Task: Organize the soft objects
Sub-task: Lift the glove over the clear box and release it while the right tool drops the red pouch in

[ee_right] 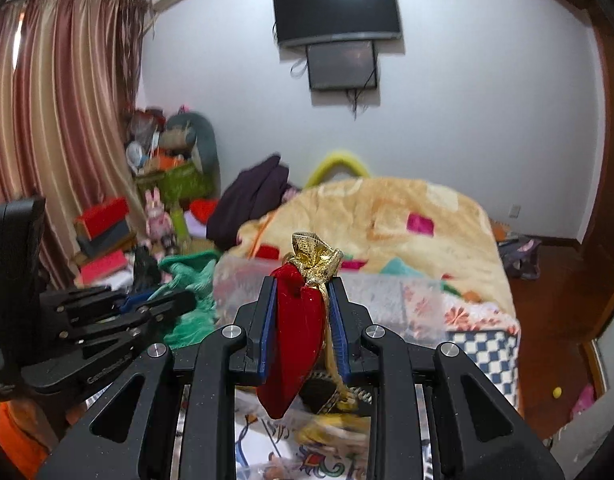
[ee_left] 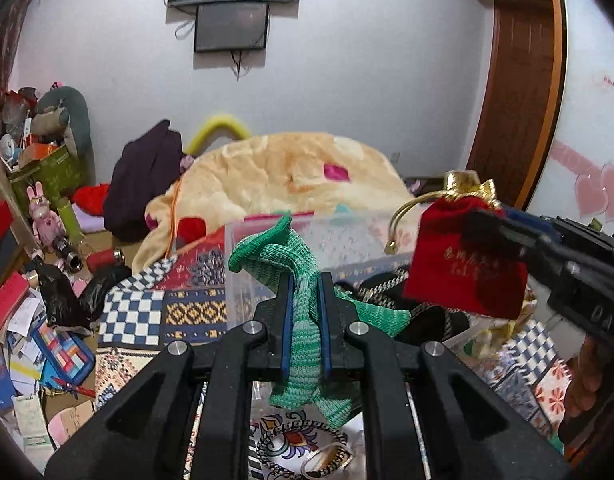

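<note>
Left tongs (ee_left: 305, 300) are clamped tight on a green knitted cloth (ee_left: 303, 320), which stands up between the blue pads and flops out above and below them. It hangs just in front of a clear plastic bin (ee_left: 243, 256) that sits on the patterned bedspread (ee_left: 139, 312). Over on the right, the right tongs (ee_right: 303, 308) are squeezing a red velvet pouch (ee_right: 295, 344) with a gold drawstring top (ee_right: 315, 256), lifted clear and dangling over the same bin (ee_right: 243, 284). From the left wrist view the pouch (ee_left: 463, 264) hangs close beside the green cloth, not touching it. Behind them a cream blanket (ee_left: 291, 176) is heaped on the bed, and clutter (ee_left: 35, 320) litters the floor on the left.
</note>
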Demonstrator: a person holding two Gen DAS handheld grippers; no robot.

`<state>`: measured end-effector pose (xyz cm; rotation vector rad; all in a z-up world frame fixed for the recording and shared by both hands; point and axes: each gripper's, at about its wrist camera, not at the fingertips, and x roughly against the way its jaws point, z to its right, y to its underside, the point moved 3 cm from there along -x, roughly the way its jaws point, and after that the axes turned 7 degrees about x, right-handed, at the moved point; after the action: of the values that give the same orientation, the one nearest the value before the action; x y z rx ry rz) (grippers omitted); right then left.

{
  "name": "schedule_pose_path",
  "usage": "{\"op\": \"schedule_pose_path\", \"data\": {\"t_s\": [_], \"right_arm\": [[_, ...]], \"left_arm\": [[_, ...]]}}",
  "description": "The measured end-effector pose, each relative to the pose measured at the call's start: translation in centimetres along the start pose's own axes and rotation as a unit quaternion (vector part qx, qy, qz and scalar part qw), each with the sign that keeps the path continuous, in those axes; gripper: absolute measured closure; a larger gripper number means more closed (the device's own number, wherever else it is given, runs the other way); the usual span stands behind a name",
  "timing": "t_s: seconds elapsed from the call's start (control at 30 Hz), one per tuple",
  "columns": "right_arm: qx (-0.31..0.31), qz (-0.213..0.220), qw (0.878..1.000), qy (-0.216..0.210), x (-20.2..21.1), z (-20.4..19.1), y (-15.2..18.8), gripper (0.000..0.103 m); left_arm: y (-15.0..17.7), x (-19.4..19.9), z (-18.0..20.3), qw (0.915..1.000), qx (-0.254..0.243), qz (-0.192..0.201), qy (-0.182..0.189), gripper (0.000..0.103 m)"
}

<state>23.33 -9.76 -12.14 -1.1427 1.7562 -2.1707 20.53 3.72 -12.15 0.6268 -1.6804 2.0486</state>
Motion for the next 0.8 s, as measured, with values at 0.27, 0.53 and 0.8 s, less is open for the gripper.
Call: {"op": "schedule_pose_path", "data": {"t_s": [0.27,0.53,0.8], "right_arm": [[0.027,-0.060,0.998,0.003,-3.1,-1.3,1.3,0.079],[0.025,-0.090,0.996,0.002,-3.2,-0.6,2.2,0.064],[0.031,-0.055,0.998,0.014,0.1,-0.2,1.6,0.040]], "left_arm": [[0.7,-2.5,-0.1,0.9996,-0.004,-0.028,-0.004,0.092],[0.8,-3.6,-0.3,0.9988,0.000,-0.049,-0.002,0.083],[0.5,-2.3,-0.2,0.9994,0.004,-0.035,0.007,0.047]]}}
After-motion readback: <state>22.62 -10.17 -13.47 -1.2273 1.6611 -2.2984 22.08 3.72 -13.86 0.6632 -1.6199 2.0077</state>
